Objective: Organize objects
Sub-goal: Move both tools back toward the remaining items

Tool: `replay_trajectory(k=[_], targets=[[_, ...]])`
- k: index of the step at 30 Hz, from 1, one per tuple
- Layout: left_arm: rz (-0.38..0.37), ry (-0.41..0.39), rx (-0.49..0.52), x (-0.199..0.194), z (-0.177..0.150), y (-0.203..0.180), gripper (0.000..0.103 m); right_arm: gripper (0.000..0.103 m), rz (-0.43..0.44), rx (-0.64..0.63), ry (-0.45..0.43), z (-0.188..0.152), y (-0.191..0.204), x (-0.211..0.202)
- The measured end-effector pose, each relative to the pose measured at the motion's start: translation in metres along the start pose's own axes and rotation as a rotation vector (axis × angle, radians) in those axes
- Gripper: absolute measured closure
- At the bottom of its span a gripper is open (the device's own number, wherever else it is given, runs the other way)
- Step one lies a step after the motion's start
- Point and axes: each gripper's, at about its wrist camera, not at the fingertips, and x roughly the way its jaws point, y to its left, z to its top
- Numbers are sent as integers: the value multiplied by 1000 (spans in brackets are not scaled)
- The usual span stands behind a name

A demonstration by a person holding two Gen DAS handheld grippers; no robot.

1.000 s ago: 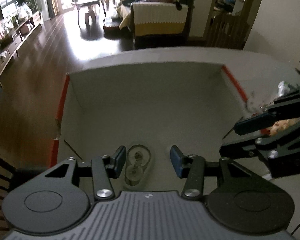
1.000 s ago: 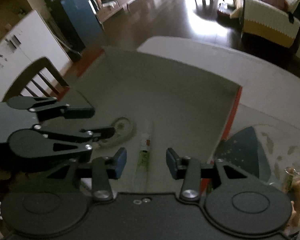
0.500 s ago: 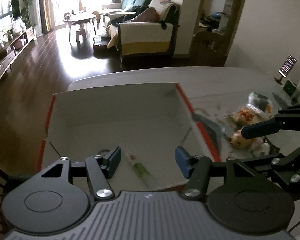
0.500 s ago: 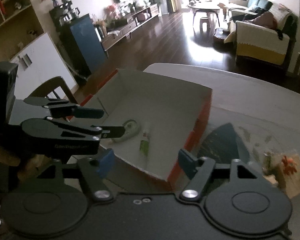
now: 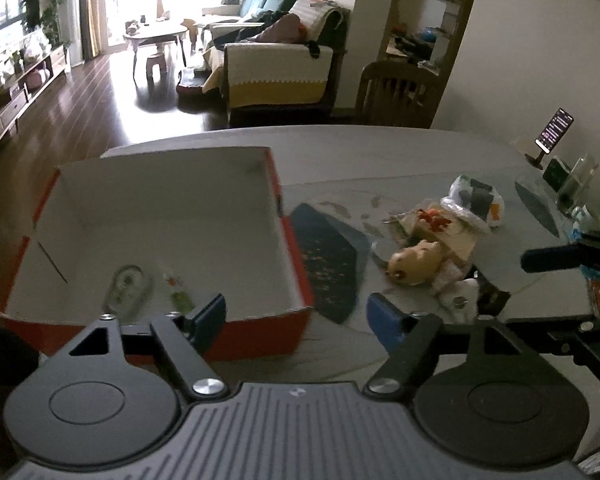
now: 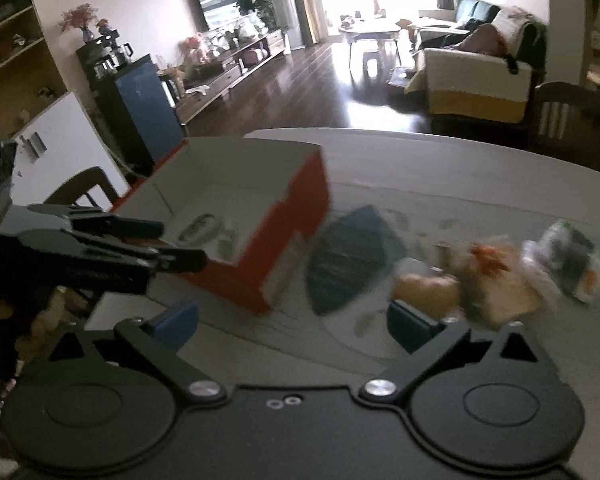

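grippers both gape wide and hold nothing: left gripper [image 5: 296, 316] above the red box's [image 5: 260, 336] near wall, right gripper [image 6: 292, 320] over the table [image 6: 440, 176]. inside the box lie a tape dispenser [image 5: 126, 290] and a small tube [image 5: 178, 294]; a heap of toys and wrappers [image 5: 444, 236] sits on the table, right of the box.

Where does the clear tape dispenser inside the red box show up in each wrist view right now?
Left wrist: the tape dispenser lies on the box floor at lower left, just above the left gripper's left finger.
Right wrist: the tape dispenser sits left of centre, blurred, inside the box past the left gripper.
Shared landmark: the red box, with the dark blue mat to its right.
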Motion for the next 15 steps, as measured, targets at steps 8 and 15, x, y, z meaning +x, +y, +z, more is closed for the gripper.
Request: replay_trajectory(k=[8, 15], targets=[[-1, 15, -23, 17, -11, -53, 19, 1, -81, 6, 40, -33, -60, -15], [-2, 24, -36, 42, -16, -95, 1, 1, -97, 13, 59, -47, -103, -14]])
